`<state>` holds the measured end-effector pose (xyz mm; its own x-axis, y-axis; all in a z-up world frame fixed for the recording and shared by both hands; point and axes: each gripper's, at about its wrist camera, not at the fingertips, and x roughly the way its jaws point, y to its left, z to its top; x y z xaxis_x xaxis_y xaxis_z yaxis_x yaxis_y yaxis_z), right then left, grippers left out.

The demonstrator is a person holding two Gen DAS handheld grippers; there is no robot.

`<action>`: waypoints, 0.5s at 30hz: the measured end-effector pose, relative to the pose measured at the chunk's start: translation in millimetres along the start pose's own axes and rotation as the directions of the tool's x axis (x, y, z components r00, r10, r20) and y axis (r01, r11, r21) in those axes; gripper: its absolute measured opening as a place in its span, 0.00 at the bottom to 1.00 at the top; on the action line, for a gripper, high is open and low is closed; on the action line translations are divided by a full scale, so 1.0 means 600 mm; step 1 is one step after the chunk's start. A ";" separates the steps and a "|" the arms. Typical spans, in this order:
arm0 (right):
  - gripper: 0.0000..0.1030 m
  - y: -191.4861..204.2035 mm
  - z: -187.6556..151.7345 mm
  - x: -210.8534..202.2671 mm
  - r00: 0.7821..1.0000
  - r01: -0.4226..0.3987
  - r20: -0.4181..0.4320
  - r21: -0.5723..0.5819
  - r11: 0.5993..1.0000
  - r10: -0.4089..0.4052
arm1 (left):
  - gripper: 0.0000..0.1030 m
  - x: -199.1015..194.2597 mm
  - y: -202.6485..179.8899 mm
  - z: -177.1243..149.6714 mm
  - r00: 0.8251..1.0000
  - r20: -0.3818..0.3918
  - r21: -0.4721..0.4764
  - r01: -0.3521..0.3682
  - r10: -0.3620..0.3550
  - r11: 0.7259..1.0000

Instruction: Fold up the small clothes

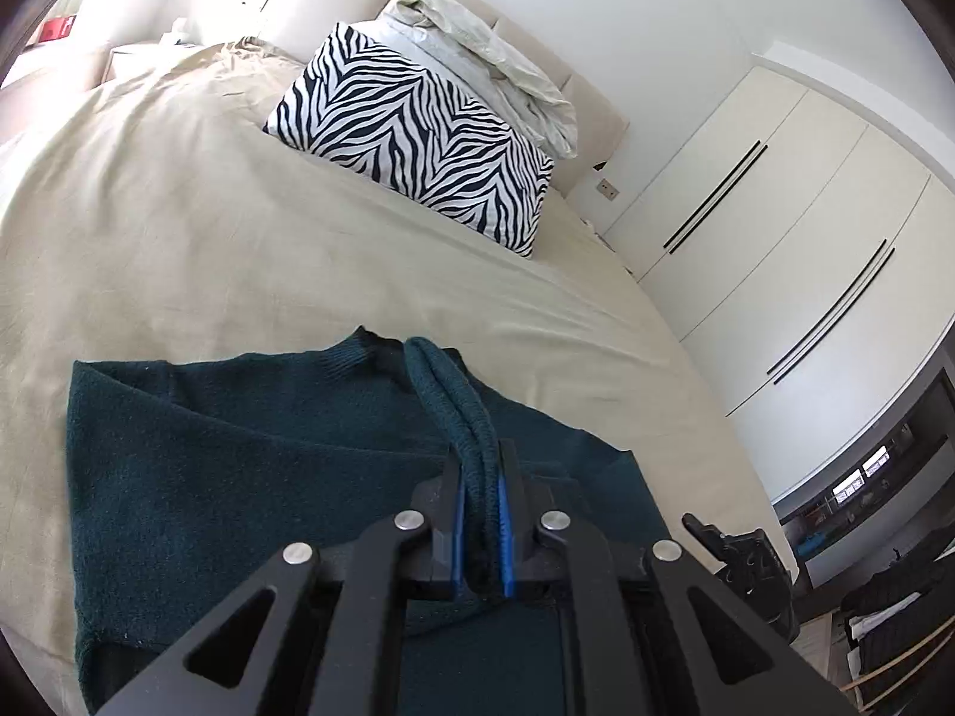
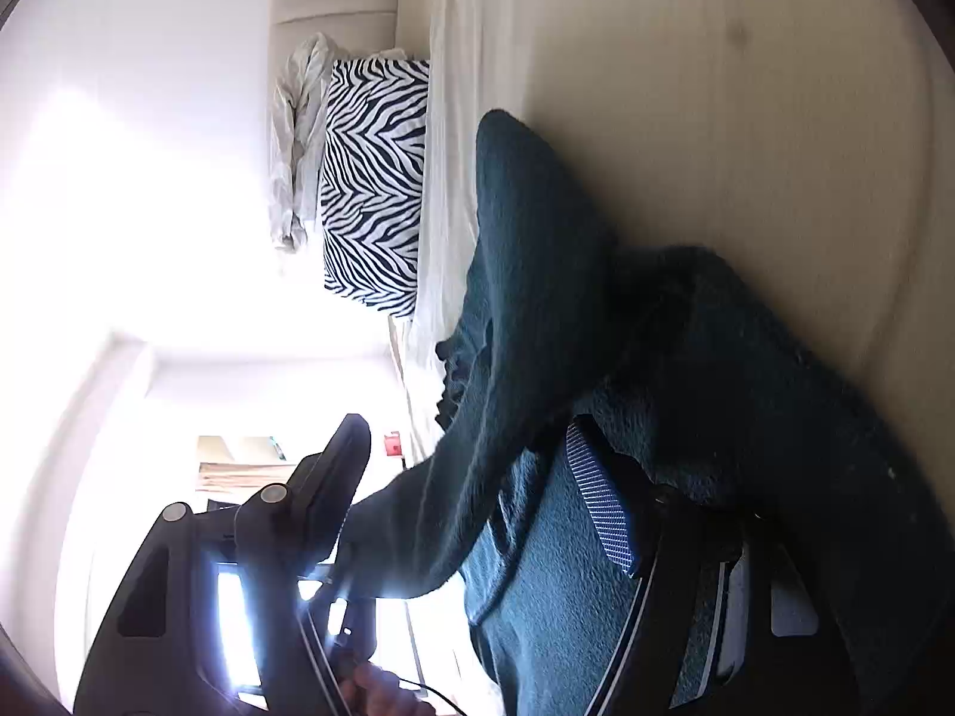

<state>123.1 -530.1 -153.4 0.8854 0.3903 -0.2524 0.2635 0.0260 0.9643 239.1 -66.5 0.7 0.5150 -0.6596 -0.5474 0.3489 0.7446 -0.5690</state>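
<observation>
A dark teal knit sweater (image 1: 239, 465) lies on the beige bed sheet (image 1: 179, 227). My left gripper (image 1: 480, 465) is shut on a doubled ribbed edge of the sweater (image 1: 444, 394) and holds it lifted above the body of the garment. In the right wrist view, which is rolled sideways, my right gripper (image 2: 465, 441) is open, with the sweater (image 2: 537, 310) draped between its spread fingers. One ribbed pad (image 2: 597, 501) lies against the cloth. The other finger (image 2: 334, 465) stands free in the air. The right gripper's tip also shows in the left wrist view (image 1: 740, 549).
A zebra-print pillow (image 1: 418, 131) and a crumpled pale duvet (image 1: 495, 53) lie at the head of the bed. White wardrobe doors (image 1: 776, 227) stand beyond the bed's right edge. A dark shelf unit (image 1: 883, 477) is at far right.
</observation>
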 end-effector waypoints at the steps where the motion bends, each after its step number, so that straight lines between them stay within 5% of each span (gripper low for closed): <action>1: 0.66 -0.004 0.008 -0.002 1.000 -0.018 0.018 0.021 1.000 0.017 | 0.09 0.002 0.017 -0.002 1.000 0.001 -0.014 -0.009 0.009 1.000; 6: 0.65 -0.011 0.038 -0.003 0.994 -0.075 0.081 0.062 0.995 0.070 | 0.09 0.013 0.085 -0.012 0.999 0.015 -0.068 -0.051 0.052 0.996; 15: 0.65 0.007 0.033 0.007 0.994 -0.064 0.087 0.018 0.998 0.062 | 0.09 0.052 0.117 -0.060 0.996 -0.051 -0.060 -0.083 0.080 0.995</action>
<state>135.3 -546.4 -151.6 0.9301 0.3095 -0.1977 0.2128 -0.0153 0.9770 251.3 -38.7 -78.3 0.5003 -0.6026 -0.6217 0.2572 0.7891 -0.5579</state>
